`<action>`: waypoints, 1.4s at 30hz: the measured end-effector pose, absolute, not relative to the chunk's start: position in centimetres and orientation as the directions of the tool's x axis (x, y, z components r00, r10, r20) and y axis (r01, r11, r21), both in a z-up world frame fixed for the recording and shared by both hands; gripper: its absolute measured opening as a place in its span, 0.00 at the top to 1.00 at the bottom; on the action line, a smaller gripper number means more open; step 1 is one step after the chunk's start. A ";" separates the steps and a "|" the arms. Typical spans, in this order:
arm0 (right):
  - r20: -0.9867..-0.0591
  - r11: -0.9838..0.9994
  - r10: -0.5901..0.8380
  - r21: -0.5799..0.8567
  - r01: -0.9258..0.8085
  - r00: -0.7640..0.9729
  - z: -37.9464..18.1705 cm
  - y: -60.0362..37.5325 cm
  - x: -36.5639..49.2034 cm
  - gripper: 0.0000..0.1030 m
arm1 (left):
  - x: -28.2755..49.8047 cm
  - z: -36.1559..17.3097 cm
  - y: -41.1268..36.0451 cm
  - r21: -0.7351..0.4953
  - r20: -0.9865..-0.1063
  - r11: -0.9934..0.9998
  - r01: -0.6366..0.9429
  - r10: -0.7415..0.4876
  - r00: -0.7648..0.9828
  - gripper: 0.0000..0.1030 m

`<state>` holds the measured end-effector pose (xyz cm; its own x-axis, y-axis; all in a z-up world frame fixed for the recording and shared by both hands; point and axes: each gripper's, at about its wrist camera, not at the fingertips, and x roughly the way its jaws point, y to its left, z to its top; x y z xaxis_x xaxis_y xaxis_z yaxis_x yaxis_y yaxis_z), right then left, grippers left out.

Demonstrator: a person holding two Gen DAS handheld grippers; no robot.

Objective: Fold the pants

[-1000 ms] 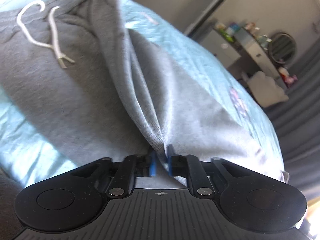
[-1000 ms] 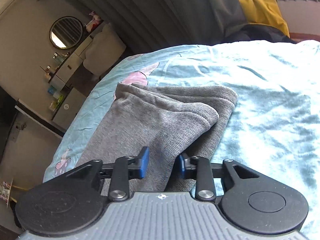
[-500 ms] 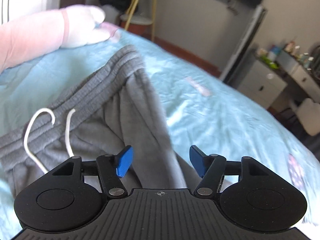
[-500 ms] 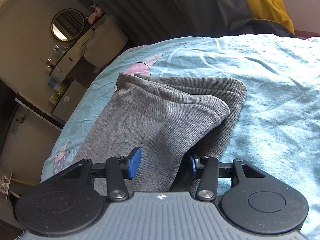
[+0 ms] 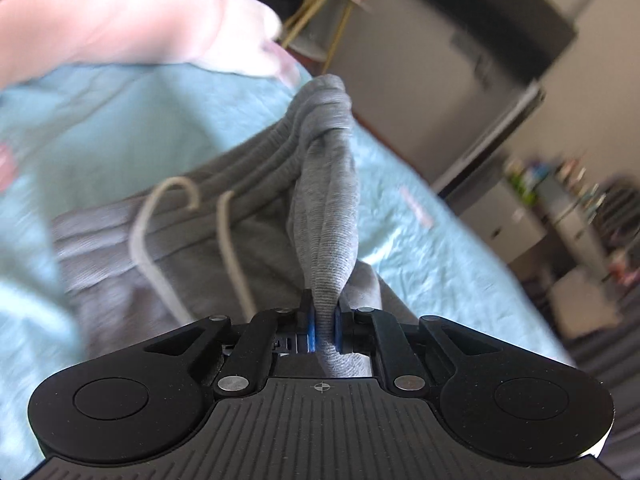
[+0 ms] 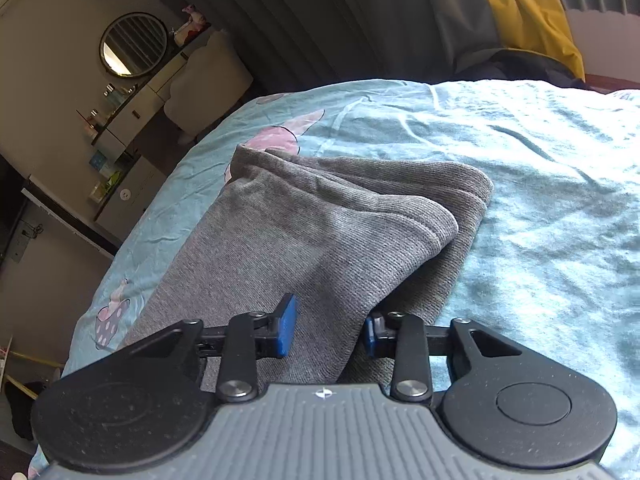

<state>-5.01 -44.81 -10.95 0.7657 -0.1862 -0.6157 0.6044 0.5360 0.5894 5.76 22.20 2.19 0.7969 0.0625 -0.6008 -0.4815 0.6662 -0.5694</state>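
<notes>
Grey sweatpants lie on a light blue bed sheet. In the left wrist view I see the ribbed waistband and a white drawstring. My left gripper is shut on a raised ridge of the grey fabric near the waistband's right end. In the right wrist view the leg cuffs lie stacked one on the other. My right gripper is open, with its blue pads either side of the upper leg's fabric.
A pink and white pillow lies beyond the waistband. A dresser with a round mirror and a white chair stand past the bed's left edge. Dark curtains and a yellow cloth are beyond the far edge.
My left gripper opened, moved up toward the waistband, and has now shut on a fold of the pants there. My right gripper has widened a little and stayed at the cuffs.
</notes>
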 end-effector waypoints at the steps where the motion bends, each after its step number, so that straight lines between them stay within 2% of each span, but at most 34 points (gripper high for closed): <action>1: -0.613 0.532 -0.180 0.597 0.600 0.769 -11.0 -44.9 -5.2 0.83 | 4.0 1.8 22.6 -0.604 -0.576 0.644 -0.471 0.055 0.815 0.90; 3: -0.607 0.519 -0.179 0.611 0.598 0.775 -11.0 -45.1 -5.6 0.86 | 2.0 0.5 23.1 -0.627 -0.576 0.612 -0.481 0.052 0.816 0.89; 7: -0.611 0.510 -0.178 0.613 0.603 0.771 -10.7 -45.0 -5.6 0.87 | 0.9 -2.7 24.0 -0.610 -0.657 0.558 -0.562 0.040 0.753 0.86; 9: -0.610 0.490 -0.152 0.637 0.595 0.778 -10.6 -45.0 -5.6 0.87 | 0.7 -3.2 24.1 -0.618 -0.652 0.537 -0.574 0.057 0.756 0.77; 13: -0.624 0.489 -0.094 0.650 0.582 0.776 -10.6 -44.8 -5.1 0.80 | 1.2 -3.0 24.3 -0.653 -0.607 0.533 -0.538 0.056 0.792 0.48; 14: -0.635 0.500 -0.081 0.641 0.582 0.769 -10.6 -44.7 -4.8 0.79 | 1.6 -3.0 24.5 -0.658 -0.605 0.532 -0.533 0.047 0.795 0.48; 17: -0.647 0.511 -0.067 0.631 0.583 0.759 -10.9 -44.3 -4.3 0.79 | 2.4 -3.5 24.8 -0.676 -0.612 0.513 -0.529 0.010 0.791 0.57; 18: -0.645 0.506 -0.065 0.637 0.582 0.762 -10.9 -44.4 -4.2 0.79 | 2.5 -3.6 25.0 -0.674 -0.615 0.512 -0.532 0.011 0.789 0.73; 19: -0.639 0.496 -0.062 0.647 0.579 0.767 -10.9 -44.5 -4.2 0.79 | 2.5 -3.7 25.0 -0.669 -0.616 0.517 -0.534 0.015 0.787 0.85; 20: -0.634 0.483 -0.058 0.658 0.577 0.771 -11.0 -44.7 -4.2 0.79 | 2.4 -3.8 25.1 -0.668 -0.614 0.522 -0.531 0.016 0.789 0.87; 21: -0.631 0.472 -0.055 0.667 0.577 0.774 -11.1 -44.9 -4.2 0.80 | 2.4 -3.8 25.1 -0.671 -0.612 0.519 -0.530 0.016 0.791 0.86; 23: -0.632 0.465 -0.061 0.667 0.582 0.772 -11.3 -45.2 -4.1 0.88 | 2.1 -3.9 25.2 -0.685 -0.602 0.509 -0.522 0.008 0.798 0.88; 27: -0.642 0.476 -0.066 0.653 0.590 0.764 -11.5 -45.5 -3.9 0.88 | 1.9 -4.1 25.3 -0.685 -0.594 0.519 -0.511 0.008 0.804 0.88; 30: -0.642 0.482 -0.062 0.651 0.586 0.764 -11.5 -45.7 -3.6 0.85 | 2.2 -4.6 25.5 -0.691 -0.608 0.497 -0.525 -0.007 0.794 0.83; 33: -0.655 0.500 -0.071 0.629 0.595 0.752 -11.1 -46.0 -3.0 0.86 | 2.3 -4.9 25.8 -0.710 -0.609 0.455 -0.538 -0.014 0.793 0.86; 37: -0.688 0.606 -0.115 0.523 0.599 0.717 -9.0 -46.2 -1.7 0.94 | 2.1 -4.2 26.0 -0.714 -0.608 0.442 -0.542 -0.009 0.794 0.89; 42: -0.619 0.709 -0.161 0.469 0.526 0.769 -4.9 -46.1 -2.0 0.95 | 0.7 -2.1 26.0 -0.758 -0.543 0.431 -0.489 -0.003 0.840 0.90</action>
